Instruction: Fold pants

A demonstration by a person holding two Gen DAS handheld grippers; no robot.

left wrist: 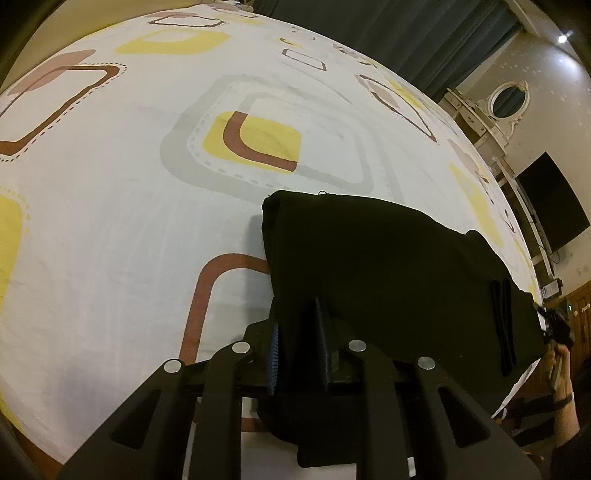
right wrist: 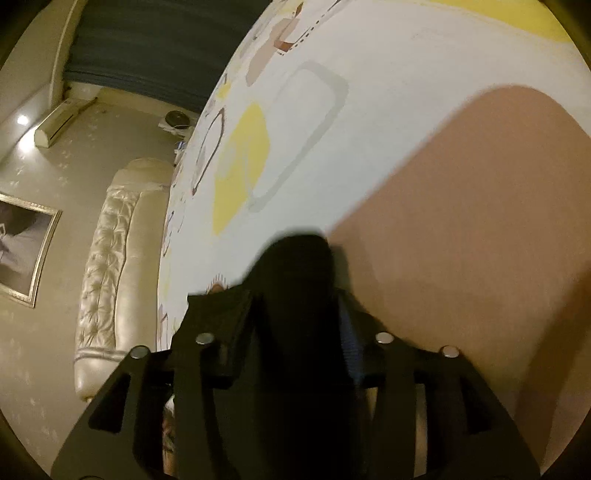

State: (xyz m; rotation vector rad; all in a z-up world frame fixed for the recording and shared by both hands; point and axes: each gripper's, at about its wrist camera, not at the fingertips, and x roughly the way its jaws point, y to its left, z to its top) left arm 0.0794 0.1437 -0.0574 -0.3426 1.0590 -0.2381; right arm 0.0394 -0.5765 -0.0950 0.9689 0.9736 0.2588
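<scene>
Dim beige walls (right wrist: 55,258), dark curtains (left wrist: 406,33), tufted headboard (right wrist: 107,266), wall television (left wrist: 554,206).

Matte black left gripper (left wrist: 299,343), blue ribbed pads (left wrist: 274,354), silver pivot discs; right gripper (right wrist: 295,317) alike

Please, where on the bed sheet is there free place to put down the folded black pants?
The sheet is bare left of and beyond the black pants, around the yellow square with the brown corner. In the right wrist view, the brown patch ahead also lies bare. It is crowded only at the near edge, where the left hand-held gripper and the pants are.
</scene>
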